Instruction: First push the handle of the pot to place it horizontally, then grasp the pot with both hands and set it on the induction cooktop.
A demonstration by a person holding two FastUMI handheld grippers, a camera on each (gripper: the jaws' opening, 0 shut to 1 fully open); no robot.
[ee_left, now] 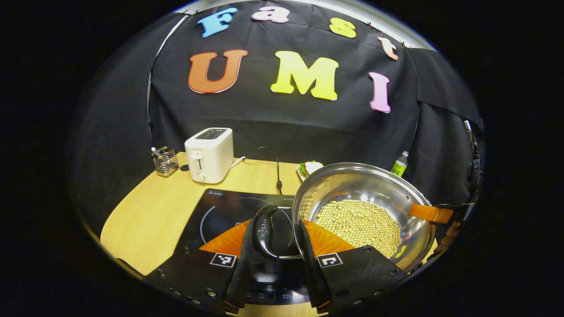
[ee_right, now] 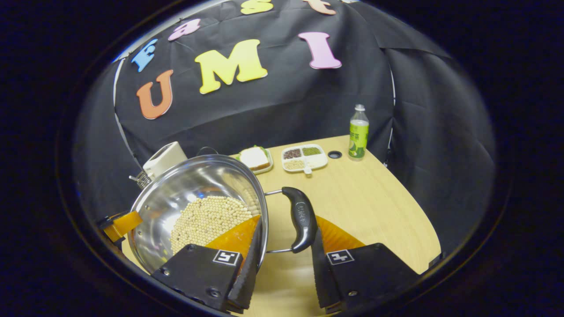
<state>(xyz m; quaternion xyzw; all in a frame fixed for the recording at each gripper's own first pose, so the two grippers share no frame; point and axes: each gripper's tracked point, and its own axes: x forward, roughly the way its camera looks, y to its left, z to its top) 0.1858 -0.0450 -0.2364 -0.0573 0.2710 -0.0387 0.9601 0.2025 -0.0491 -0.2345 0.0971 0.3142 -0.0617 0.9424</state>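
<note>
Presently we find the carry step in hand: the pot [ee_left: 365,211], holding a bed of pale beans [ee_left: 359,222], is lifted and tilted, partly over the induction cooktop [ee_left: 229,211]. The left tool [ee_left: 275,240] brackets the left handle [ee_left: 264,231], the right tool [ee_right: 282,237] the right handle [ee_right: 302,218]; whether the fingers fully press on either handle, we cannot tell. We judge the next move calls for levelling the pot, centring it over the cooktop ring and lowering evenly, lest beans spill onto the surface [ee_right: 361,198].

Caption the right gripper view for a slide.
Right tongs straddle the steel pot's black side handle, soybeans inside.
</note>
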